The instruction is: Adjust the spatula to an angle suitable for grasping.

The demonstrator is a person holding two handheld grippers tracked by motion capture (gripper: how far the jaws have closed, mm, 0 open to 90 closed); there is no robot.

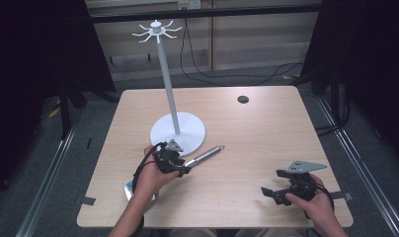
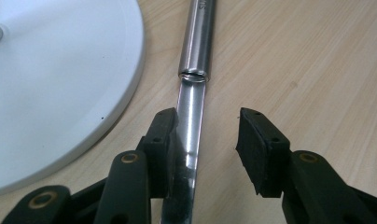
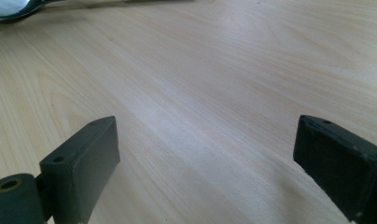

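**A:** Where is everything placed, from left to right?

**B:** The white stand (image 1: 169, 89) is set left of centre on the worktop (image 1: 257, 133), with its hooks high at the top. Just near of its round base the spoon (image 1: 205, 156) is laid flat. Its bowl is at the near left edge, and its steel handle is angled away to the far right. The left claw (image 1: 180, 170) is held over the handle with its jaws apart. In the left gripper view, one pad (image 2: 161, 140) is seen against the handle and the other is kept clear of it, so nothing is clamped. The right claw (image 1: 267, 192) is parked near right, with its jaws wide apart over bare wood.

**A:** How should the handle be dealt with well?

**B:** The handle should probably be centred between the jaws first, so that it is not pushed sideways into the stand's base. The thicker sleeve further along the handle would likely be gripped more securely than the thin polished part, which may slip. The small loop at the far end should be left free, since it would be needed for a hook.
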